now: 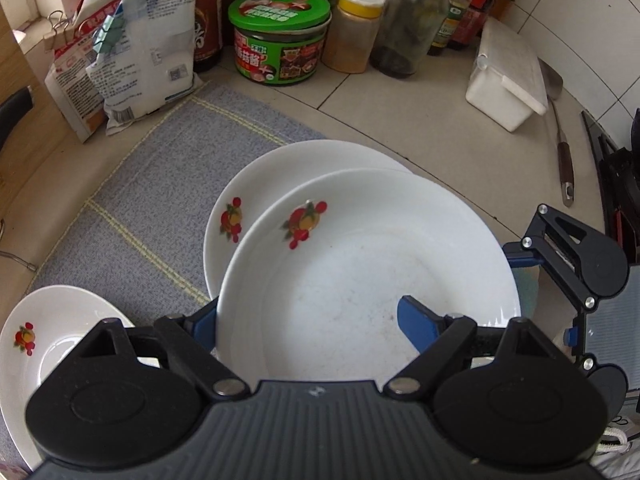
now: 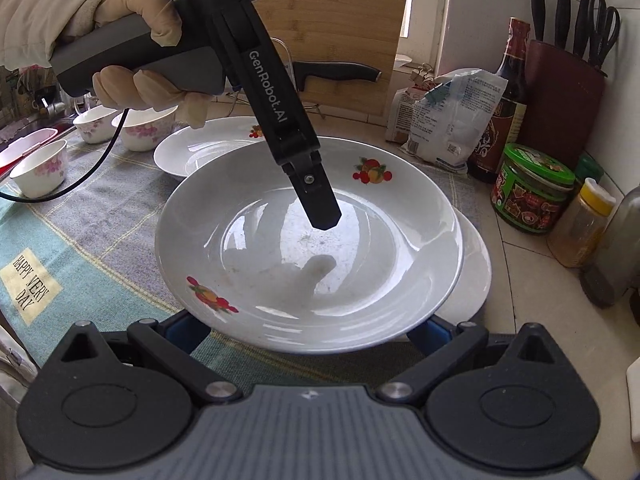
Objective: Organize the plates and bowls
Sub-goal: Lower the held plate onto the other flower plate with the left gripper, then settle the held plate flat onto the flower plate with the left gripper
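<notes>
A white plate with fruit prints [image 1: 360,264] [image 2: 304,264] hangs tilted above a second such plate [image 1: 248,200] [image 2: 474,276] on the grey mat [image 1: 160,184]. My left gripper [image 1: 310,320] is shut on the raised plate's wall, with one blue finger [image 1: 416,322] [image 2: 318,200] inside the plate and the other outside its rim. My right gripper [image 2: 308,332] stands open with both fingers under the plate's near rim, and whether they touch it is hidden. A third plate [image 1: 60,320] [image 2: 200,148] lies on the mat. Three small flowered bowls [image 2: 40,168] stand at the far left.
Bags [image 1: 132,48], a green tub [image 1: 280,36], jars and bottles line the back wall. A white lidded box [image 1: 504,76] and a spatula [image 1: 564,160] lie to the right. A knife block [image 2: 560,100] and a cutting board with a knife [image 2: 340,72] stand behind. A gloved hand [image 2: 140,88] holds the left gripper.
</notes>
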A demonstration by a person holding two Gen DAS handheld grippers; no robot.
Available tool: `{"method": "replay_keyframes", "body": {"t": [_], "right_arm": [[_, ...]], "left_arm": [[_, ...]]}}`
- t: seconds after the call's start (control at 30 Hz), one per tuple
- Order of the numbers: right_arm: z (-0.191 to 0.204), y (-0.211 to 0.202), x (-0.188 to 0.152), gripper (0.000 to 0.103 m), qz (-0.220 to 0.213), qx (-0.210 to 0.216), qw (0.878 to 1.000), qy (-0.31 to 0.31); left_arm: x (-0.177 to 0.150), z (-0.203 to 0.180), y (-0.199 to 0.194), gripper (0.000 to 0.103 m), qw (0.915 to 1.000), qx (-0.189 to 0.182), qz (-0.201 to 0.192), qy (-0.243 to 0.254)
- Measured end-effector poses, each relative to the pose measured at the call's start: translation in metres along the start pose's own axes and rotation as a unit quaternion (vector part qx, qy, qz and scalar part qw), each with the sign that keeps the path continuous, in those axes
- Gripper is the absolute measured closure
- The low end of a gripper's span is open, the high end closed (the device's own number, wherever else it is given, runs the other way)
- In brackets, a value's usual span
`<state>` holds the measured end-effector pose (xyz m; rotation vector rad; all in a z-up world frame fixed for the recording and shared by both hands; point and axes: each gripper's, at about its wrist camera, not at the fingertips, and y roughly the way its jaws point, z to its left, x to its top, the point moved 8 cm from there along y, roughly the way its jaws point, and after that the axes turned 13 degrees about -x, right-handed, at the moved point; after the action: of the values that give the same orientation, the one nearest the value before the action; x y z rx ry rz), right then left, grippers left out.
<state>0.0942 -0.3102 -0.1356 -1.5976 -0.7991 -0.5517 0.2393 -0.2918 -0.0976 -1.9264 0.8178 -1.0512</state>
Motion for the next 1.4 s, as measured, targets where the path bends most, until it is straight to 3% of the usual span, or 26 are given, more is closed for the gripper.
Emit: {"method": "replay_keyframes", "body": {"t": [0.57,1.4], "right_arm": [[-0.025,0.008,-0.006,0.0,0.012,-0.021,0.999,0.03],[-0.03,0.012,-0.005,0.0,0.022,-0.035,0.998,0.051]], "left_arm": [[0.027,0.004,0.032,0.015,0.9997,-0.016,0.016,0.013],[0.032,0.022,0.053,0.015,0.9993,-0.023,0.029,-0.001]]}}
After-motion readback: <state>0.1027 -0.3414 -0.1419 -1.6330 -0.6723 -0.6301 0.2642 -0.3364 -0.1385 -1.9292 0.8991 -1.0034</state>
